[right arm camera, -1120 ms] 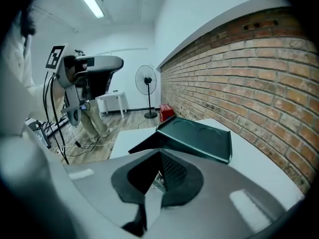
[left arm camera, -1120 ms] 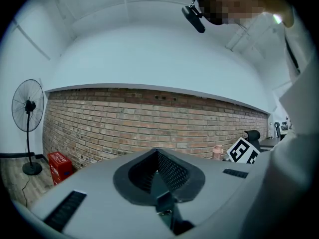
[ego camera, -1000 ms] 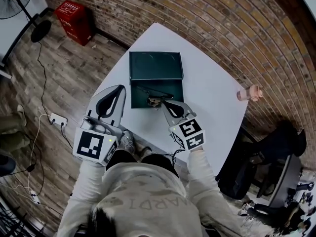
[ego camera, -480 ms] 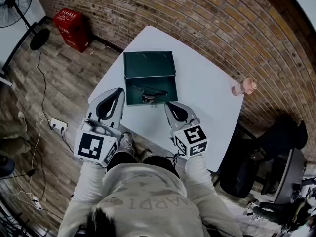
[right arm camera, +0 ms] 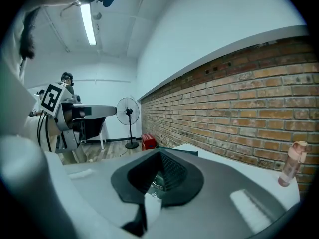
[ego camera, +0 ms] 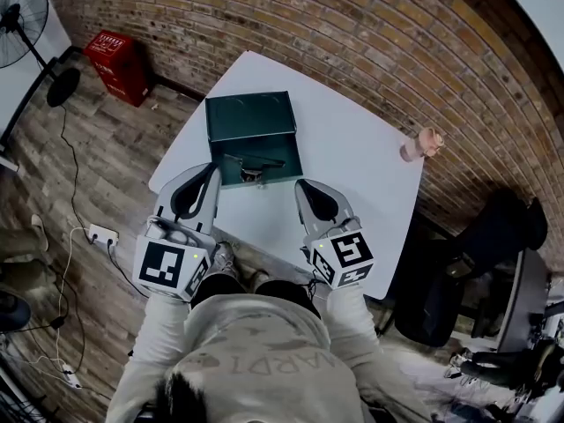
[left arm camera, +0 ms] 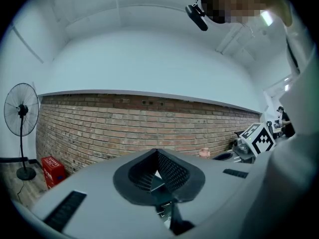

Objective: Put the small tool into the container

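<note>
The person's light sleeves reach forward and each hand holds a gripper over the near edge of the white desk (ego camera: 352,174). The left gripper (ego camera: 214,169) hangs above the near left corner. In the left gripper view its two jaws meet at the tips, with nothing between them. The right gripper (ego camera: 300,186) sits further right over the near edge, well apart from the left one. In the right gripper view its jaws are also pressed together and empty. Both grippers point toward the brick wall.

Just past the two sets of jaw tips, and between them, a dark green box (ego camera: 251,117) sits toward the desk's near left corner, close to the left edge. Its lid is swung open on the far side. The small tool (ego camera: 253,173) lies inside the open near half of the box, touched by neither gripper. The desk's middle and right side are bare white surface.

A pink bottle (ego camera: 420,144) stands upright at the far right corner of the desk. The brick wall (ego camera: 352,42) runs behind the far edge. On the wooden floor to the left are a white power strip (ego camera: 101,233), a red crate (ego camera: 115,64) by the wall and a standing fan (ego camera: 22,11).
</note>
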Demonstrator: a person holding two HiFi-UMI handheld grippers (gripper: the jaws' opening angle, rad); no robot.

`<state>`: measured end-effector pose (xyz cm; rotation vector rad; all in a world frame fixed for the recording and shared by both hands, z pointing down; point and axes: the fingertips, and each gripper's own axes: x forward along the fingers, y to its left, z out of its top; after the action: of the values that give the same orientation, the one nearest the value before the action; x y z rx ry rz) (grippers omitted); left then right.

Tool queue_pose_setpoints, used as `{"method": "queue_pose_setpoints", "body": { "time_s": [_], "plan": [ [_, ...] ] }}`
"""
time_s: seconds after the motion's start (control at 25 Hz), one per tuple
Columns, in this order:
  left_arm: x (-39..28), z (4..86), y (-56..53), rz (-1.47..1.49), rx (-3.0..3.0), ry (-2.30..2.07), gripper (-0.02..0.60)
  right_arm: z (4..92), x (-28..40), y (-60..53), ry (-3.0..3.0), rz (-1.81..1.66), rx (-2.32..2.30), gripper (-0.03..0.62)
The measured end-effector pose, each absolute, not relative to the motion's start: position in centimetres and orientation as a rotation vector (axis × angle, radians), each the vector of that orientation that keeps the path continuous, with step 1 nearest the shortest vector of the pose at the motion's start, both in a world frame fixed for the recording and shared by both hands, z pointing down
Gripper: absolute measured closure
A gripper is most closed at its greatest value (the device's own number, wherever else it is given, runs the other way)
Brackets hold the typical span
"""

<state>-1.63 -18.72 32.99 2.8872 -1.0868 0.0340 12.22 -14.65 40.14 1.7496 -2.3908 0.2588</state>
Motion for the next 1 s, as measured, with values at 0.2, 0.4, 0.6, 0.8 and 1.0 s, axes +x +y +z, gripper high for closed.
{"method": "queue_pose_setpoints", "body": {
  "time_s": [0.2,0.4,0.6,0.8,1.0],
  "plan": [
    [-0.7,32.4,-17.5,0.024,2.910,-1.070,0.577,38.4,12.9,-13.2,-2.409,0.218,1.802,0.584],
    [0.1,31.8,-16.4,0.023,2.925,-1.062,0.577,36.7,13.3,-12.0,-2.426,0.180,1.833,0.584],
    [0.6,31.4,-15.6,0.017,2.939,-1.064,0.577,34.9,13.7,-11.1,-2.437,0.115,1.866,0.583],
    [0.9,31.1,-14.8,0.013,2.947,-1.074,0.577,33.9,13.9,-10.3,-2.438,0.067,1.876,0.583],
    [1.0,30.8,-14.4,0.010,2.950,-1.085,0.577,33.1,14.1,-9.8,-2.445,0.036,1.888,0.585]
  ]
}}
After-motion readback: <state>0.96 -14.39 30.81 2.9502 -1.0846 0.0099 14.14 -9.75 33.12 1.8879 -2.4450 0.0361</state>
